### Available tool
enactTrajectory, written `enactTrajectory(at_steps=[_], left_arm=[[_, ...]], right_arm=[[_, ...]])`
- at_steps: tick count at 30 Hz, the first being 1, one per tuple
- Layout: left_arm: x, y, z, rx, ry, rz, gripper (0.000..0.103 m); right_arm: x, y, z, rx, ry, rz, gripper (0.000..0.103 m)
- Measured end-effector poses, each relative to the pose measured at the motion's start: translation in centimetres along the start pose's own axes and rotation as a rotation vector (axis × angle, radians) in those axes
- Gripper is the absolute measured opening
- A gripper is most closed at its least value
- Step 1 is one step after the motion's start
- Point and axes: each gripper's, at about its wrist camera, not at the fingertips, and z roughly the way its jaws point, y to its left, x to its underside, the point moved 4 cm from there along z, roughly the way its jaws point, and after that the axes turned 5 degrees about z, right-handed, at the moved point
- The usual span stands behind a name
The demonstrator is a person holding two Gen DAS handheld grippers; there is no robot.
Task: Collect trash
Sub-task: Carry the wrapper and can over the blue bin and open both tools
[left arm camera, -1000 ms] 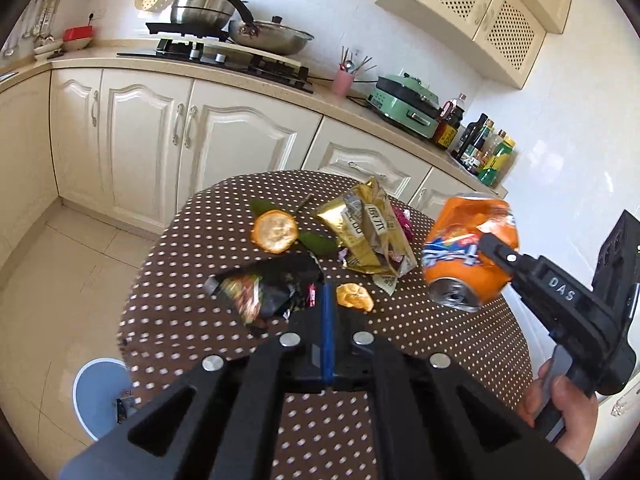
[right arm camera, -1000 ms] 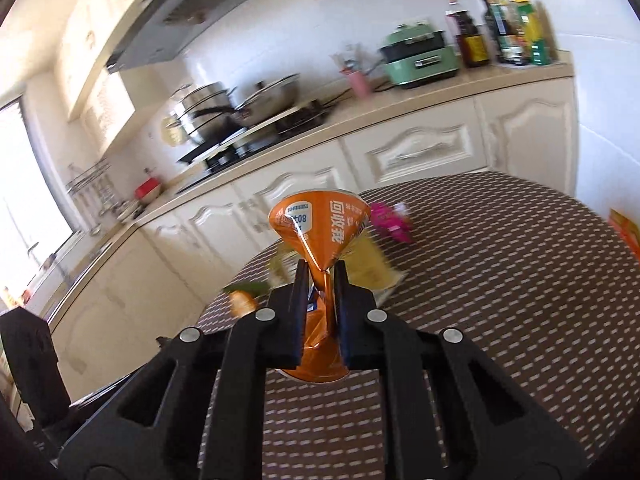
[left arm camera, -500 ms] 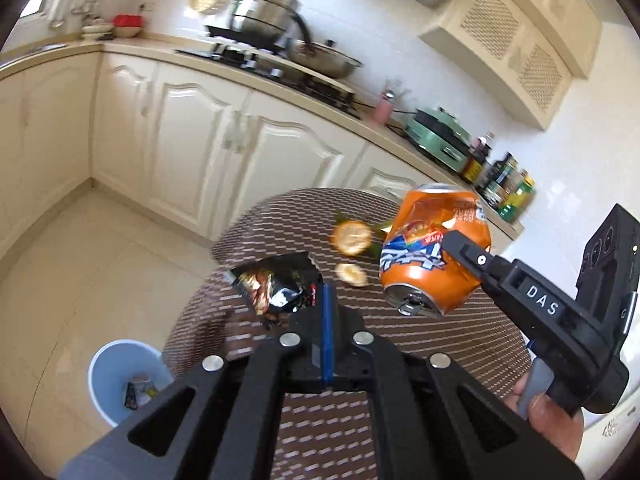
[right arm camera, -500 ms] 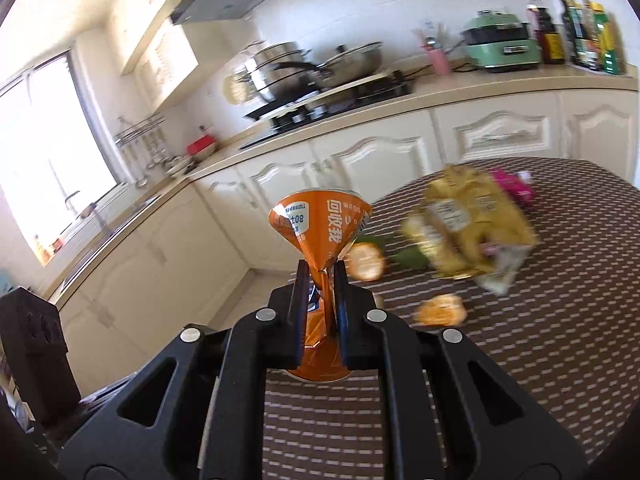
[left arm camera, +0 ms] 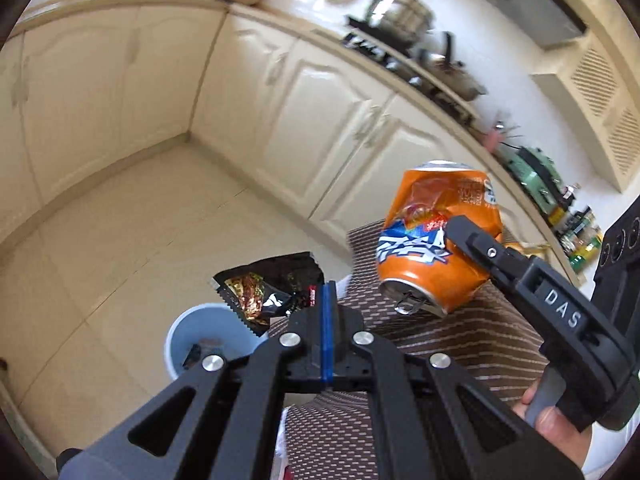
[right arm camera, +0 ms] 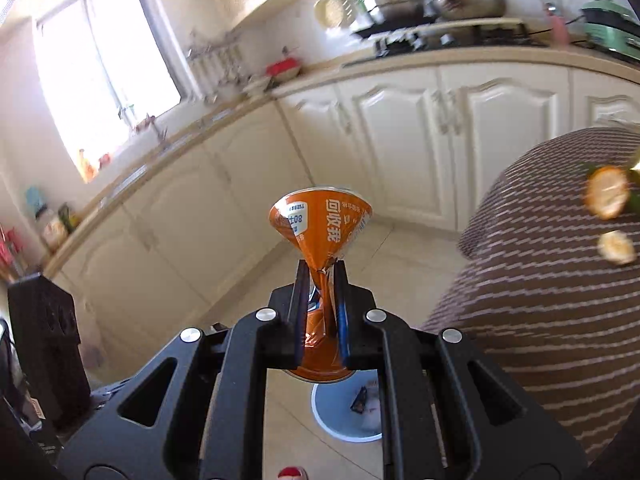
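Both tools [left arm camera: 328, 292] now over floor [left arm camera: 120, 240], prob.

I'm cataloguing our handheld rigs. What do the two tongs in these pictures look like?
Both are matte black plastic with cut-out linkage arms joined by round silver bolts. The left tongs have blue pads. The right tongs show blue pad edges in their own camera, and white letters "DAS" mark the side of one finger. A boxy black housing sits behind them. No cables or sleeves show.
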Motion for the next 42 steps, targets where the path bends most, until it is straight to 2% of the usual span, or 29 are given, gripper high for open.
enactTrajectory(at_steps=[3,7,12,16,18,19,21,22,30,42], left_arm=[[0.3,2.7,1.4,-0.022,0.031,-0.035,0.000],[0.9,5.2,3.7,-0.051,0.082,-0.071,0.000],[1.8,7.1,7.0,-0.053,0.168,-0.113,0.001],[2.1,7.8,8.6,-0.059,0.199,-0.117,0.001],[2.2,8.0,9.3,-0.057,0.216,-0.121,0.005],[2.3,8.2,9.6,-0.063,0.223,-0.125,0.008],[2.2,8.5,9.8,-0.081,0.222,-0.127,0.024],[2.2,8.6,9.8,-0.097,0.220,-0.123,0.025],[2.2,9.3,9.9,-0.160,0.224,-0.109,0.027],[1.8,9.2,10.1,-0.175,0.228,-0.107,0.027]], right_arm=[[1.9,1.1,3.8,0.000,0.068,-0.018,0.012],[3.9,1.6,7.0,0.031,0.115,-0.051,0.012],[5.4,1.1,10.1,0.067,0.164,-0.063,0.012],[6.3,0.0,11.9,0.091,0.194,-0.059,0.012],[6.9,-0.4,12.7,0.100,0.209,-0.055,0.012],[7.0,-0.5,12.9,0.103,0.215,-0.054,0.012],[7.2,-0.7,13.3,0.105,0.224,-0.052,0.012],[7.3,-0.8,13.5,0.107,0.228,-0.052,0.012],[7.6,-0.9,14.3,0.105,0.246,-0.050,0.013],[7.6,-0.8,14.6,0.095,0.260,-0.048,0.014]])
